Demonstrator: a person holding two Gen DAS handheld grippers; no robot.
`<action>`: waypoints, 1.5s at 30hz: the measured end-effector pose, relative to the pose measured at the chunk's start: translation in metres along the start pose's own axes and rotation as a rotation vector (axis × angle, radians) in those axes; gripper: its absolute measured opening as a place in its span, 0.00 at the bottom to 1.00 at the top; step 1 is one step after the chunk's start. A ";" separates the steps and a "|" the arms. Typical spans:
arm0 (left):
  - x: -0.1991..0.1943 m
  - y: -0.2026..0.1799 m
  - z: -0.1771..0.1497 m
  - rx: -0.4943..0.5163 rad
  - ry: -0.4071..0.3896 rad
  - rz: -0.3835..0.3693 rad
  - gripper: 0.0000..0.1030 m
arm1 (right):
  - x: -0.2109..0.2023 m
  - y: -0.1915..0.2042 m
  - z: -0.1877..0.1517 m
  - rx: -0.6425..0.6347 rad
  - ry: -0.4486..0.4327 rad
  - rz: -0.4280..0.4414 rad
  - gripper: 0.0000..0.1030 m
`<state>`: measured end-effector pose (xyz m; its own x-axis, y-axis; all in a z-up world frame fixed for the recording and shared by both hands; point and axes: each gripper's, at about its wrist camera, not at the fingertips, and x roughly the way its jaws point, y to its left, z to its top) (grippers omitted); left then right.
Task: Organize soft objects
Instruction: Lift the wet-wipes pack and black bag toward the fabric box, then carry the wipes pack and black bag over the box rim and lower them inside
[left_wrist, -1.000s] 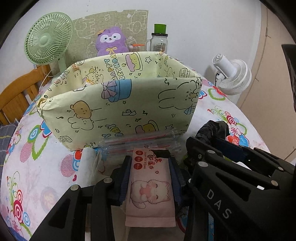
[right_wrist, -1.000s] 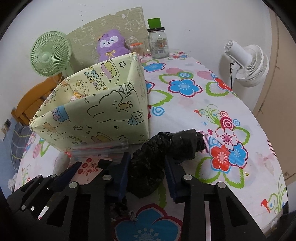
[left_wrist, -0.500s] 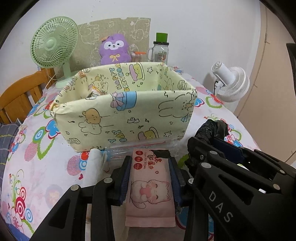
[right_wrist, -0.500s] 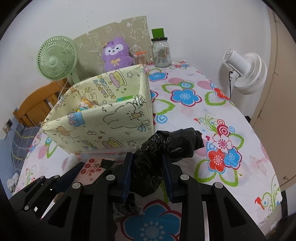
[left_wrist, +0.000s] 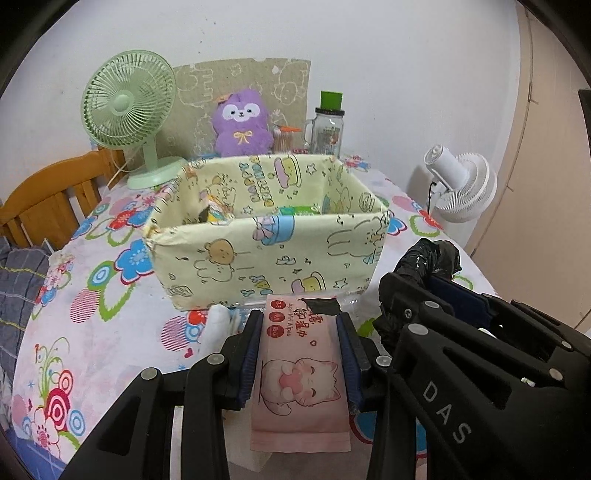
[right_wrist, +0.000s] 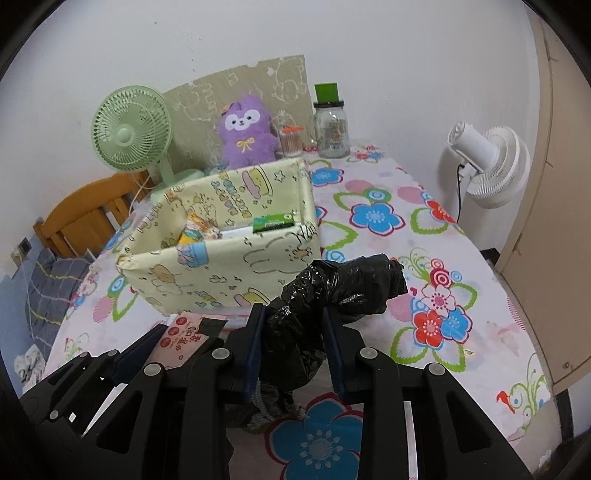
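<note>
My left tongs (left_wrist: 301, 354) clamp the wet-wipes pack (left_wrist: 301, 373), my right tongs (right_wrist: 293, 345) the black plastic bag (right_wrist: 332, 295); either could snag the fabric bin's (left_wrist: 266, 254) near wall.

Both wrist cameras riding close above the table, angled down and forward, left view facing the fabric box (left_wrist: 266, 240) squarely, right view (right_wrist: 221, 254) beside it, sharing box and back wall
</note>
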<state>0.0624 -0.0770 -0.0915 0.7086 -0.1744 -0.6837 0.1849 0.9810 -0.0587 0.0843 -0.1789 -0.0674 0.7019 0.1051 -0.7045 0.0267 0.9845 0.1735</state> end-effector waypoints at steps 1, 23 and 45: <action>-0.003 0.001 0.000 -0.001 -0.005 0.000 0.39 | -0.003 0.001 0.001 -0.002 -0.007 0.000 0.33; -0.049 0.012 0.026 -0.017 -0.105 0.023 0.39 | -0.048 0.027 0.026 -0.044 -0.119 0.012 0.33; -0.070 0.015 0.064 0.003 -0.169 0.037 0.39 | -0.069 0.036 0.064 -0.042 -0.195 0.027 0.33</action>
<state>0.0590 -0.0555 0.0016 0.8195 -0.1504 -0.5529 0.1586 0.9868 -0.0333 0.0819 -0.1602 0.0314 0.8266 0.1063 -0.5526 -0.0210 0.9871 0.1585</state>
